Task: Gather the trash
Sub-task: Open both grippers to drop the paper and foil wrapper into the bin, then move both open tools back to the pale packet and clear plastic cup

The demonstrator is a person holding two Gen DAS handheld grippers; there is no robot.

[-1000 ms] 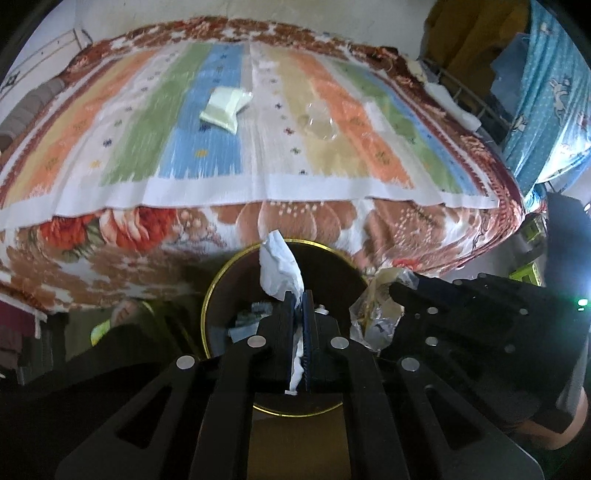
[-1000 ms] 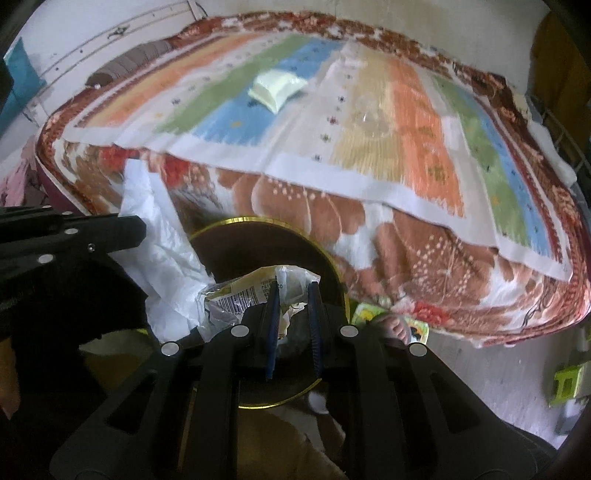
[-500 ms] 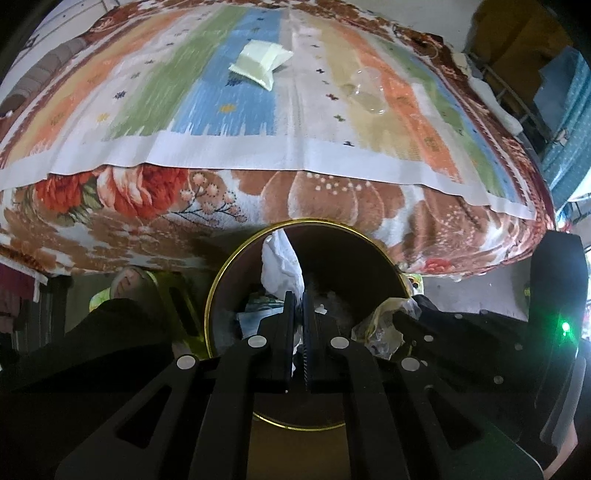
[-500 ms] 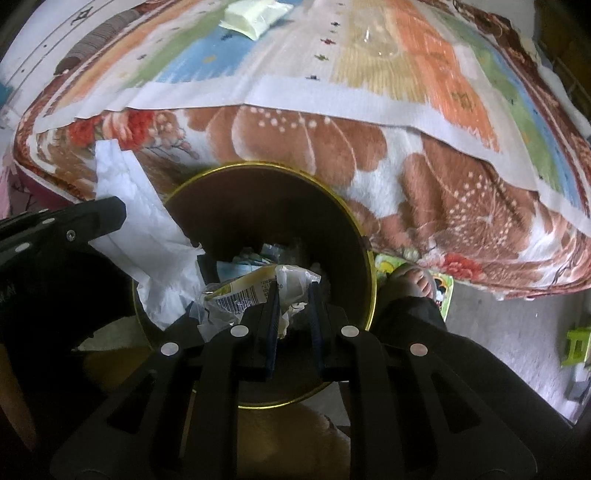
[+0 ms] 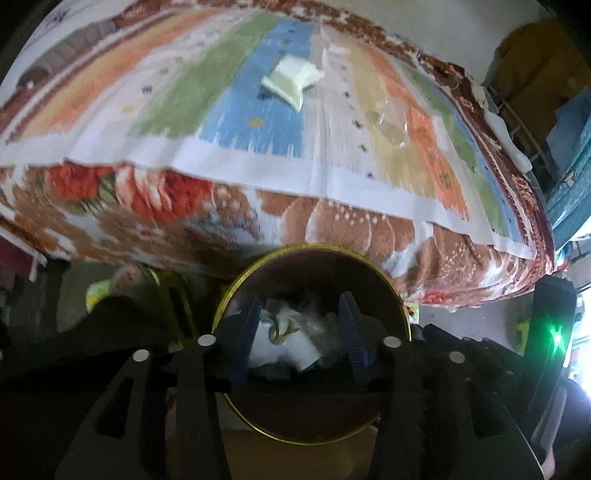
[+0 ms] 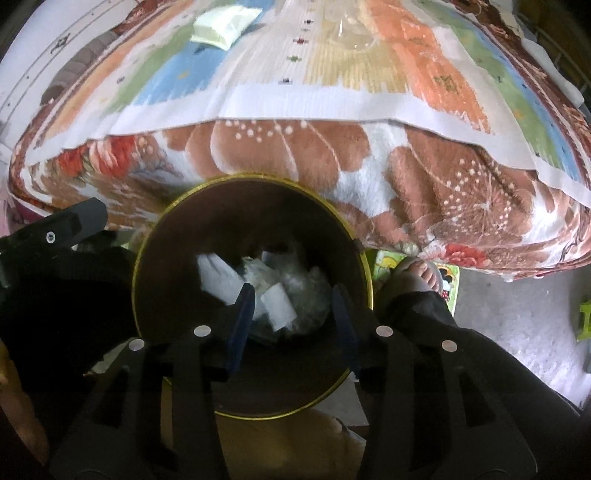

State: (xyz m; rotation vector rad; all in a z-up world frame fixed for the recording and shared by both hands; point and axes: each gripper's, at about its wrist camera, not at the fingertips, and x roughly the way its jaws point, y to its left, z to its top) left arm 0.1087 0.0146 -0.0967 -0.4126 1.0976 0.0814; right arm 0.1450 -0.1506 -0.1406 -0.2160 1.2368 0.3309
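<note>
A dark round bin with a gold rim (image 5: 405,325) (image 6: 364,266) stands on the floor in front of the bed. Crumpled white paper and clear plastic trash (image 5: 291,332) (image 6: 273,291) lie inside it. My left gripper (image 5: 300,338) is open and empty over the bin's mouth. My right gripper (image 6: 291,321) is open and empty over the bin too. A pale yellow packet (image 5: 290,79) (image 6: 221,27) and a clear plastic wrapper (image 5: 388,123) (image 6: 351,35) lie on the striped bedspread.
The bed (image 5: 332,229) (image 6: 295,147) with a floral blanket fills the space behind the bin. A person's foot in a sandal (image 6: 421,269) is right of the bin. The left gripper's body (image 6: 55,236) is left of the bin.
Both grippers have opened. The white tissue from the left and the crinkled wrapper from the right have dropped into the bin.
</note>
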